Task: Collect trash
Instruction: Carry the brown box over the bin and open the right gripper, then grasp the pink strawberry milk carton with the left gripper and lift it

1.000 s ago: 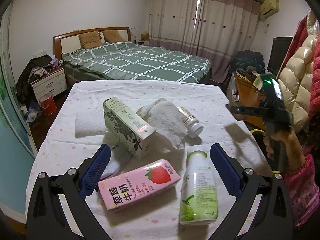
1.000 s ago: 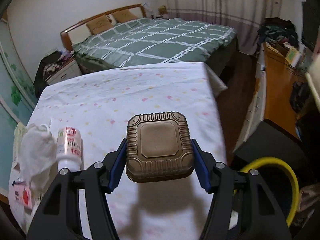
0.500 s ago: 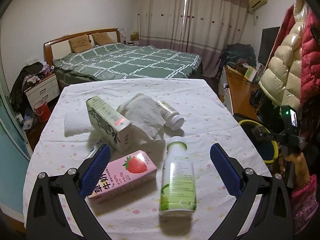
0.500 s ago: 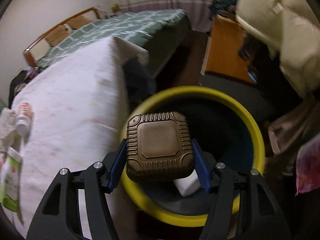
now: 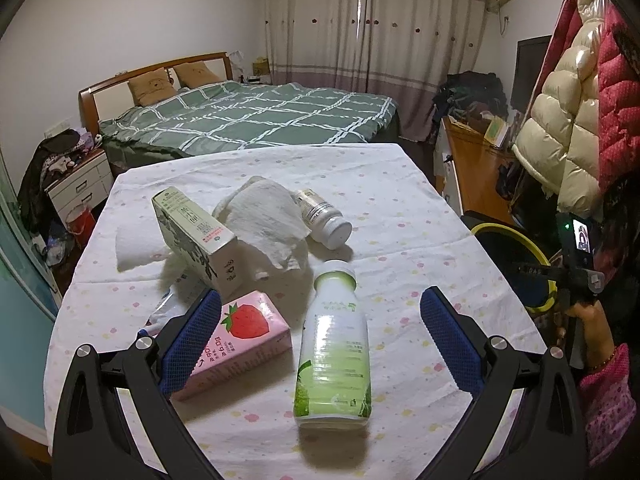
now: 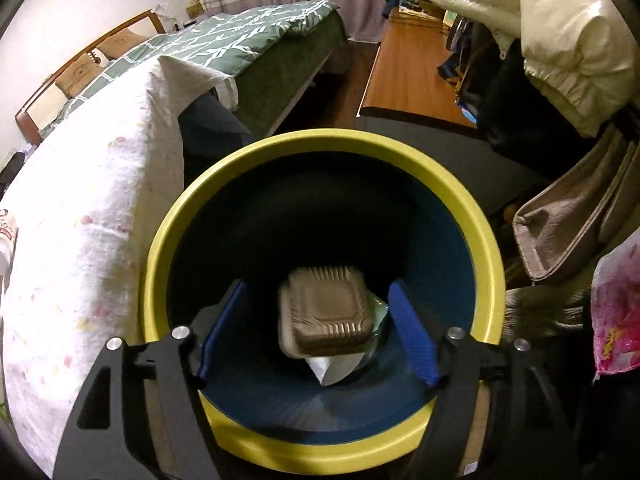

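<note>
brown container [image 6: 326, 316] released, now in bin [image 6: 320, 148]

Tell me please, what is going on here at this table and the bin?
A person is clearing trash from a table with a gripper in each hand. The right gripper hangs over the yellow-rimmed bin; its fingers are opening, and the brown ribbed container is free of them, inside the bin. The left gripper is open above the table, with the green-and-white bottle lying between its fingers and the pink strawberry carton beside it. A green carton, a crumpled tissue and a small white bottle wait behind.
</note>
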The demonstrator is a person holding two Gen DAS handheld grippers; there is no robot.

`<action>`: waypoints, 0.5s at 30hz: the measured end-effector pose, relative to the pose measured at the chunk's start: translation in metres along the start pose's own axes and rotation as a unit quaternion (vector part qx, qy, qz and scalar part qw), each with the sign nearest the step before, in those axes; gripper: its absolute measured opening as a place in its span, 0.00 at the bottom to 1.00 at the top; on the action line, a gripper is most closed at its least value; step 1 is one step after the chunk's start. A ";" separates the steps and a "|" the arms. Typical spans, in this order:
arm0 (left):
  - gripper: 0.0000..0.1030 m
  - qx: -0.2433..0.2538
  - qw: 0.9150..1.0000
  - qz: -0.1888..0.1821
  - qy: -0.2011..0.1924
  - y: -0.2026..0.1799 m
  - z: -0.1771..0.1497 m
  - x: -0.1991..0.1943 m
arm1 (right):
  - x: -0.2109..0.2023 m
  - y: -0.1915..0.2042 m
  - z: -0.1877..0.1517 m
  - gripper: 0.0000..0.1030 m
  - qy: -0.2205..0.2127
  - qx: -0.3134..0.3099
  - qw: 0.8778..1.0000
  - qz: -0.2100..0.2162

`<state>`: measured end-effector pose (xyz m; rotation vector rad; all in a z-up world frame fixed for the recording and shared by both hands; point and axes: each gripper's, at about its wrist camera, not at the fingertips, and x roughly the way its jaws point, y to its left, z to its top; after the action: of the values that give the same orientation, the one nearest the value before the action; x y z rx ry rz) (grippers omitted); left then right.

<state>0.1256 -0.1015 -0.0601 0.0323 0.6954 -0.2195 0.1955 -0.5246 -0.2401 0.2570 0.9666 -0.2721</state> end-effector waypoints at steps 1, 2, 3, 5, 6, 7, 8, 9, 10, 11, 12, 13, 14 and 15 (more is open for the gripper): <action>0.95 0.000 1.000 0.000 0.000 0.000 -0.001 0.000 | -0.001 0.000 0.001 0.67 -0.001 0.001 1.000 0.001; 0.95 -0.001 1.000 0.000 0.001 0.001 0.000 0.001 | -0.003 0.001 0.001 0.67 -0.002 0.003 1.000 0.002; 0.95 -0.001 1.000 0.000 0.001 0.002 -0.001 0.001 | -0.006 0.002 0.000 0.67 -0.003 0.003 1.000 0.003; 0.95 -0.003 1.000 0.002 0.001 0.005 -0.001 0.000 | -0.011 0.005 -0.001 0.67 -0.008 0.000 1.000 0.004; 0.95 -0.004 1.000 0.003 0.001 0.007 -0.002 -0.001 | -0.013 0.007 -0.002 0.68 -0.010 -0.002 1.000 0.004; 0.95 -0.007 1.000 0.005 0.001 0.010 -0.002 -0.002 | -0.015 0.009 -0.003 0.68 -0.013 -0.005 1.000 0.004; 0.95 -0.010 1.000 0.008 0.001 0.014 -0.003 -0.003 | -0.017 0.011 -0.004 0.68 -0.015 -0.008 1.000 0.005; 0.95 -0.011 1.000 0.011 0.000 0.017 -0.004 -0.005 | -0.018 0.013 -0.005 0.68 -0.016 -0.009 1.000 0.006; 0.95 -0.013 1.000 0.016 -0.001 0.022 -0.005 -0.006 | -0.019 0.015 -0.006 0.68 -0.017 -0.011 1.000 0.010; 0.95 -0.014 1.000 0.022 -0.002 0.027 -0.006 -0.008 | -0.021 0.018 -0.006 0.68 -0.017 -0.012 1.000 0.012; 0.95 -0.017 0.999 0.029 -0.002 0.032 -0.007 -0.009 | -0.021 0.019 -0.006 0.68 -0.018 -0.014 1.000 0.014; 0.95 -0.020 0.999 0.035 -0.002 0.037 -0.008 -0.010 | -0.022 0.022 -0.006 0.68 -0.018 -0.016 1.000 0.016; 0.95 -0.026 0.999 0.045 -0.001 0.045 -0.010 -0.010 | -0.023 0.023 -0.006 0.68 -0.019 -0.018 1.000 0.017; 0.95 -0.032 0.998 0.051 0.001 0.052 -0.012 -0.010 | -0.024 0.026 -0.007 0.68 -0.020 -0.020 0.999 0.019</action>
<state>0.1215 -0.0474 -0.0649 0.0077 0.7011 -0.0990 0.1863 -0.4955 -0.2213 0.2329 0.9262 -0.2227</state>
